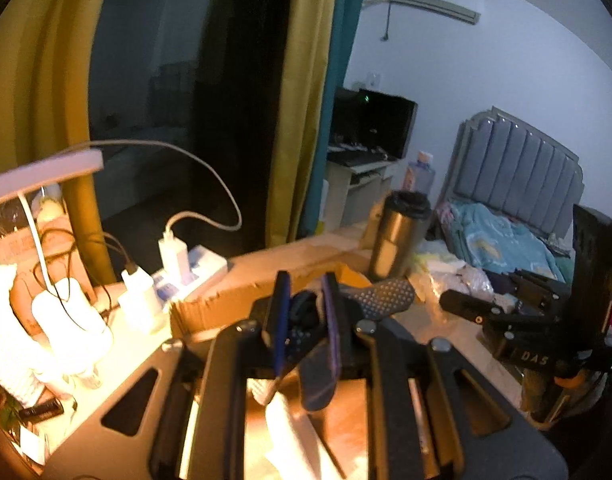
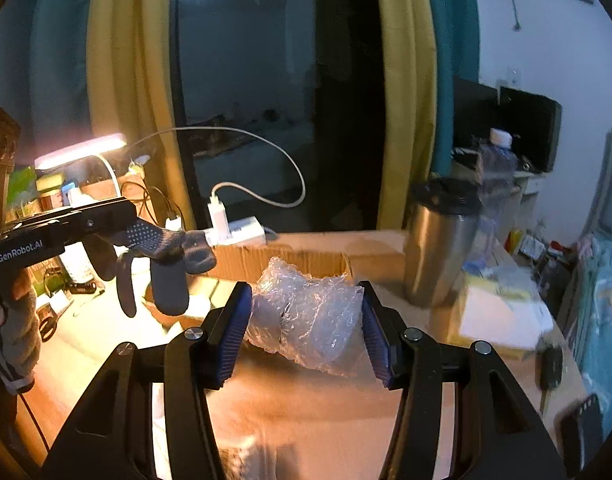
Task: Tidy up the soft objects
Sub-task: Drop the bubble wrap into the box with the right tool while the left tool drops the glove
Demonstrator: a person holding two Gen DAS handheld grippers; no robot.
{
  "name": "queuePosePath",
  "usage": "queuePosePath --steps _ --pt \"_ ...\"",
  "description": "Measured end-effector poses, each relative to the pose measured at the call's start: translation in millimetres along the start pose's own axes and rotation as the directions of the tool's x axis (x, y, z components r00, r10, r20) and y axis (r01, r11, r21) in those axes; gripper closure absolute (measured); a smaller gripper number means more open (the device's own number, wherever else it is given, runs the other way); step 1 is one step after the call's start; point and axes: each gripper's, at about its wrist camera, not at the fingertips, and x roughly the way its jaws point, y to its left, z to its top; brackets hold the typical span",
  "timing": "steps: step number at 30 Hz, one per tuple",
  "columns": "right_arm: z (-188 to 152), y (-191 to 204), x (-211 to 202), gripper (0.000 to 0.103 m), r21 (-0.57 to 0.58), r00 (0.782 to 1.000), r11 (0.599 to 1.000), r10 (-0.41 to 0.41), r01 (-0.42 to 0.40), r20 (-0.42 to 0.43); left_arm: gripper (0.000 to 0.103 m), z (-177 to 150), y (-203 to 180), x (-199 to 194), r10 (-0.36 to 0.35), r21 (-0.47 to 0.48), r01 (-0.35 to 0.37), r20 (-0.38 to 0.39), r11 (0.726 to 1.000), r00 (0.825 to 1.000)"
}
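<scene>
My left gripper is shut on a dark grey dotted glove and holds it above the table; the glove's fingers hang down. In the right wrist view the same gripper and glove hang at the left, just left of the cardboard box. My right gripper is shut on a crumpled wad of clear bubble wrap, held between both blue pads just in front of the box. The right gripper also shows at the right in the left wrist view.
A steel tumbler and a plastic bottle stand right of the box. A power strip with chargers and a lit desk lamp are behind and left. A white box and a bed lie to the right.
</scene>
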Motion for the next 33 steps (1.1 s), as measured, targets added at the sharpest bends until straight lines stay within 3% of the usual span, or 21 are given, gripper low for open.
queuePosePath --steps 13,33 --pt "39 8 42 0.047 -0.035 1.000 0.999 0.000 0.001 0.010 0.087 8 40 35 0.042 -0.030 -0.042 0.021 0.999 0.999" --pt "7 -12 139 0.047 0.022 0.989 0.999 0.042 -0.040 -0.139 0.085 -40 58 123 0.090 -0.012 -0.093 -0.151 0.996 0.984"
